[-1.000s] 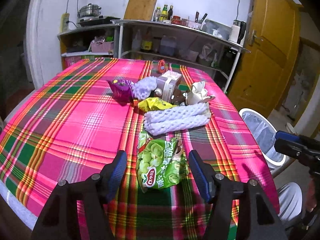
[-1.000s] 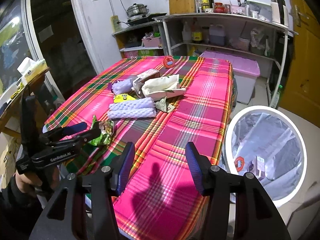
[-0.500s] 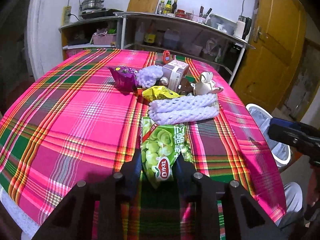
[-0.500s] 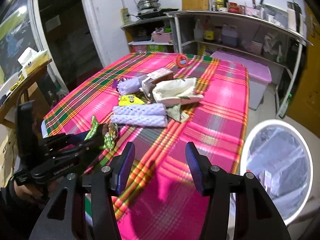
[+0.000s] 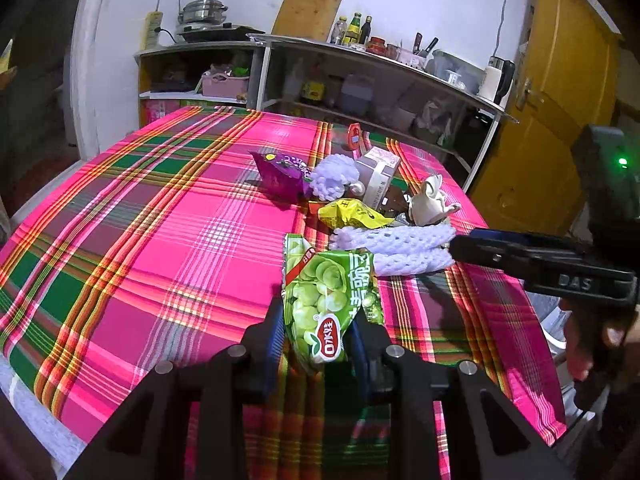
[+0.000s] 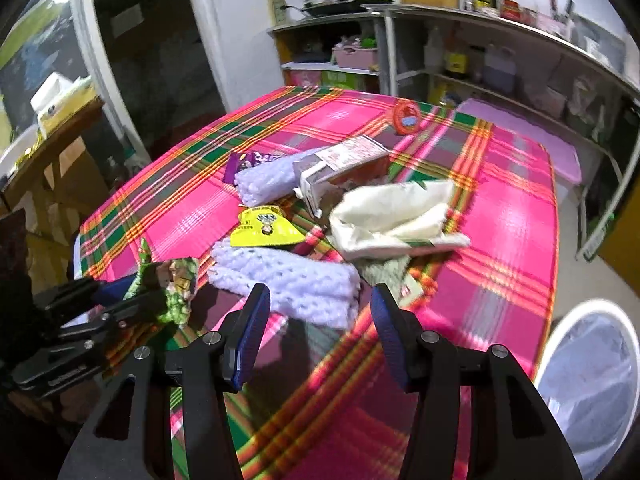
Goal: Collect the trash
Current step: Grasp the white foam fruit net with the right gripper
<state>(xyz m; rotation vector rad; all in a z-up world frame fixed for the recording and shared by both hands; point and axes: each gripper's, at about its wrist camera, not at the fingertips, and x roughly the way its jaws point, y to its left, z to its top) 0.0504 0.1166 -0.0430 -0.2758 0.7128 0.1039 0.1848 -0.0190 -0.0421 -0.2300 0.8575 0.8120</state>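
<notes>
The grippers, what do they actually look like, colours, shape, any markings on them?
Both are black, angular two-finger tools with silver screw heads. The left gripper and right gripper carry blue pads on the inner finger faces. Seen from the side, the right one shows raised lettering and a boxy top unit with a green light. No cables are visible.

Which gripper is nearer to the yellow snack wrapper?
Right. The right gripper hovers open just short of the foam netting beside the yellow snack wrapper; the left gripper sits farther back, shut on the green snack bag.
</notes>
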